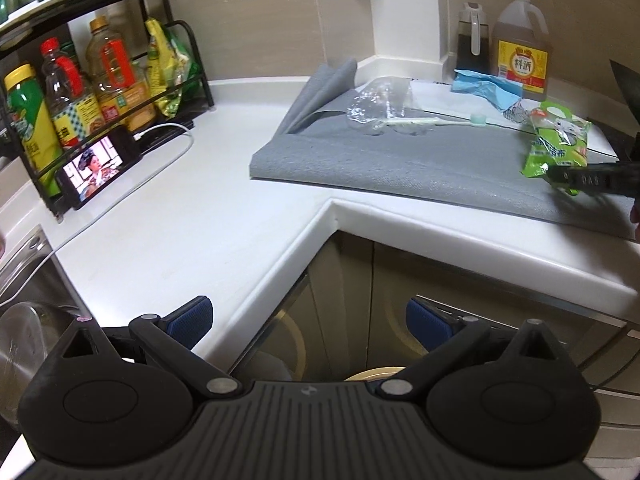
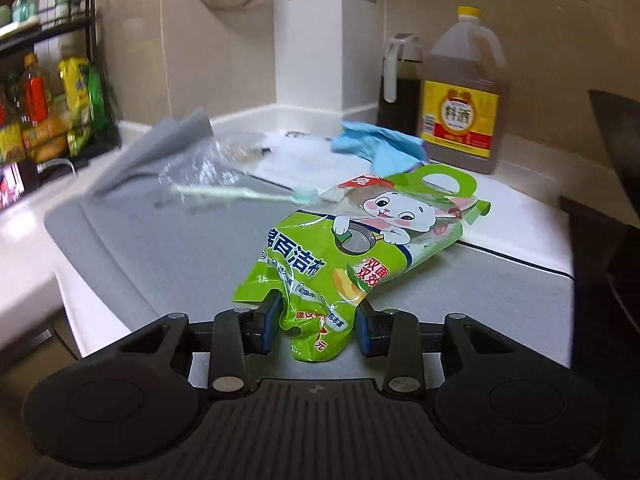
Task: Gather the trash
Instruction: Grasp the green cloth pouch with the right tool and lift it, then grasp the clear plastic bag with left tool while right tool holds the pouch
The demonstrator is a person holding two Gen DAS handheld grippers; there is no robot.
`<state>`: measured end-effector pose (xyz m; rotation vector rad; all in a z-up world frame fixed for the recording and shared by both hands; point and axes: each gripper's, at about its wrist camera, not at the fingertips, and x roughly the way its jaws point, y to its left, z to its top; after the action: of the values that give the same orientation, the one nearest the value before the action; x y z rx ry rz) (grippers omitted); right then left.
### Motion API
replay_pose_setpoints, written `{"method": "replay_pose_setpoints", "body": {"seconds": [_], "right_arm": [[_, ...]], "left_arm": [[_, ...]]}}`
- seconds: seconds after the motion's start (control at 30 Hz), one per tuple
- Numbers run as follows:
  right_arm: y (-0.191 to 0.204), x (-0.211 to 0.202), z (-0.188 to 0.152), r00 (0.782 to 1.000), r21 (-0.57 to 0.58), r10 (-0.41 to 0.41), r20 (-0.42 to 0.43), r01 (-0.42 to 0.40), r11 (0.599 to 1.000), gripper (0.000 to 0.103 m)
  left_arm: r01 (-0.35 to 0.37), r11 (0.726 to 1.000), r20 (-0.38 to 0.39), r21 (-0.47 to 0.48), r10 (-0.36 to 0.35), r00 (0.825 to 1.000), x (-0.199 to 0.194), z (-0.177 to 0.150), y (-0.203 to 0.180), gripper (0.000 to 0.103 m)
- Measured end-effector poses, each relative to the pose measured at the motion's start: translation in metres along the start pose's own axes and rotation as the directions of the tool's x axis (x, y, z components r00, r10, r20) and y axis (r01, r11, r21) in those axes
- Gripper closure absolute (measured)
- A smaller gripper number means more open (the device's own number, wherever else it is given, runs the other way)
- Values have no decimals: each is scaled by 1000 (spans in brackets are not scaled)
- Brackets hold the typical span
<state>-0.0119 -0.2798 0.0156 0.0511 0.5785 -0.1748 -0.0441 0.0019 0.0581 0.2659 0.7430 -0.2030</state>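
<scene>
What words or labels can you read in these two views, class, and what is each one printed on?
"料酒": yellow label of the large amber jug.
"百洁布": green packet held in the right hand-held gripper.
"双重": red patch on that packet.
Rack bottles, phone screen, packet's small print: too blurred to read.

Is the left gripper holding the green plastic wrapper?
No, the left gripper stands open and empty above the counter edge; the right gripper pinches the green plastic wrapper.
</scene>
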Motion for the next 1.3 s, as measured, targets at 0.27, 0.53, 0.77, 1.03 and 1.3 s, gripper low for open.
{"method": "replay_pose_setpoints", "body": {"seconds": [0.27,0.53,0.77,1.03,1.3], "right_arm": [[-21,13,-1,998,71,-56,9,55,996,31],[-25,20,-4,1000,121,-8,-23,11,993,4],[-21,26,10,996,73,-55,-70,60,996,0],[-39,52,15,997,23,-11,-80,13,1000,0],[-45,63,26,994,24,-45,-104,48,999,0]], "left_arm": [[-20,1000,18,8,20,1000,5,15,-7,0],[-24,999,21,48,23,999,12,20,-17,0],[-22,998,33,65,20,999,13,23,-20,0],[-2,999,114,41,-2,993,18,50,-19,0],[25,1000,153,5,-25,988,60,121,-20,0]]}}
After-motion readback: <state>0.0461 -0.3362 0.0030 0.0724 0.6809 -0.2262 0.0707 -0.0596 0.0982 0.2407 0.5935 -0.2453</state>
